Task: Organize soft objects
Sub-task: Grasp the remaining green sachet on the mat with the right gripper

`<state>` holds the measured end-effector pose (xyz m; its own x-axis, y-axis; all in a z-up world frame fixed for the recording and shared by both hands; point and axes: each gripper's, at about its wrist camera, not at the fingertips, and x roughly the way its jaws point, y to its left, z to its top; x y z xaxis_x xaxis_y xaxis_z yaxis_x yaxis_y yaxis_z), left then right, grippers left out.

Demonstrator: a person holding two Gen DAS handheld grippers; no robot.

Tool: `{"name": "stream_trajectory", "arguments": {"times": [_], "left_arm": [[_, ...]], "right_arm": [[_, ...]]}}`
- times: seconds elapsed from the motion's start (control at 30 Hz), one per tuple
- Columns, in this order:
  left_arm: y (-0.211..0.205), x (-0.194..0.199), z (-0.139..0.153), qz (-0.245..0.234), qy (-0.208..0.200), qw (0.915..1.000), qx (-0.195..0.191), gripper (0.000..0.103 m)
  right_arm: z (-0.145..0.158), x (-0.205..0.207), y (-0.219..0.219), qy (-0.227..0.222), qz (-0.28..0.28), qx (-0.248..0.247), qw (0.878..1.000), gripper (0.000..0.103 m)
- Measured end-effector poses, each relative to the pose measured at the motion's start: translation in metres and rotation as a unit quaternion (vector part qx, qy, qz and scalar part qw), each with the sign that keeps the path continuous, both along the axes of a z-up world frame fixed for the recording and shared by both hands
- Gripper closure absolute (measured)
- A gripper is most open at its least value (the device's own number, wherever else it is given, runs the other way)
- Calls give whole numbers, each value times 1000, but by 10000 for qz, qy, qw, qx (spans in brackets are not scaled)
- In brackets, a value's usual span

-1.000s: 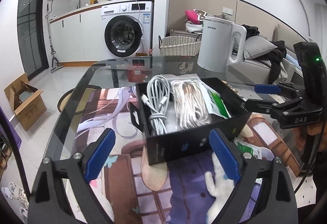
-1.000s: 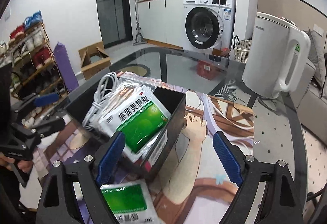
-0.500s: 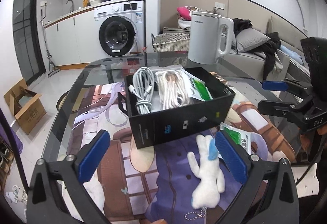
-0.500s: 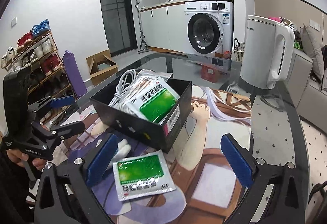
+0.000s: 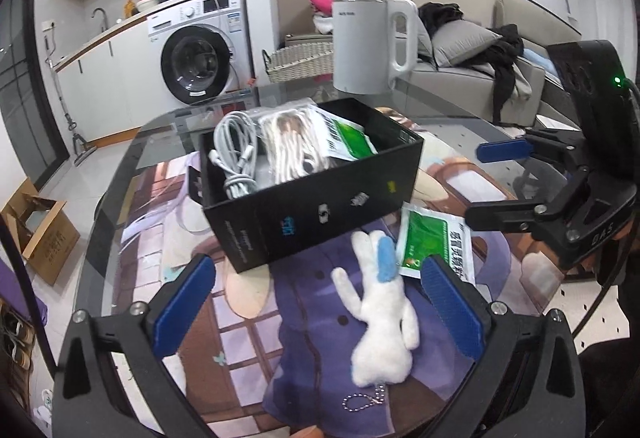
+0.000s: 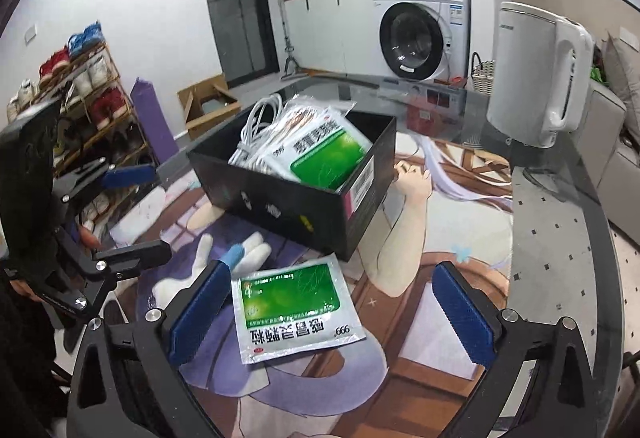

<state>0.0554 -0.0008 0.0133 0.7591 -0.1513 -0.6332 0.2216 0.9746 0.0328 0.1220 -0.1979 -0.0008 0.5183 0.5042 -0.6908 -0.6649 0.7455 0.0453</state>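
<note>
The white plush rabbit [image 5: 380,312] lies flat on the printed mat at the lower centre of the left wrist view, ears toward the black box [image 5: 320,194] and nearly touching its front wall, a bead chain trailing from its lower end. Just right of its ears lies a loose green sachet [image 5: 436,250], 1 corner close to the blue ear; in the right wrist view this sachet [image 6: 296,306] sits at lower centre, between the pads. The box, at frame centre, already holds a coiled white cable [image 5: 234,154], a bagged cable and another green sachet. The left gripper [image 5: 318,302] hangs wide open and empty with the rabbit's upper body between its 2 blue pads; the right gripper [image 6: 332,314] is likewise spread wide and empty over the sachet. The step in hand looks like picking up these 2 loose items for the box. For the rabbit, a grasp across the plump torso, not the thin ears, should hold better, and the chain should be kept from snagging. The sachet lies flat, so 1 pad likely needs to slide under an edge. A white kettle [image 5: 366,42] stands behind the box at the upper centre.
</note>
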Motion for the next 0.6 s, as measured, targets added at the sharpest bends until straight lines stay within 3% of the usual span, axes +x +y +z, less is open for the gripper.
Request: {"name": "stream_trajectory", "arguments": {"times": [0.33,0.6], "left_arm": [[17,1,3,308,-75,9994,-162,0],[26,2,1,353,-14,9991,-235,0]], "right_arm": [[-27,-6,20,446,637,-340,9964,1],[-43,-4,31,570,654,-524,9949,1]]}}
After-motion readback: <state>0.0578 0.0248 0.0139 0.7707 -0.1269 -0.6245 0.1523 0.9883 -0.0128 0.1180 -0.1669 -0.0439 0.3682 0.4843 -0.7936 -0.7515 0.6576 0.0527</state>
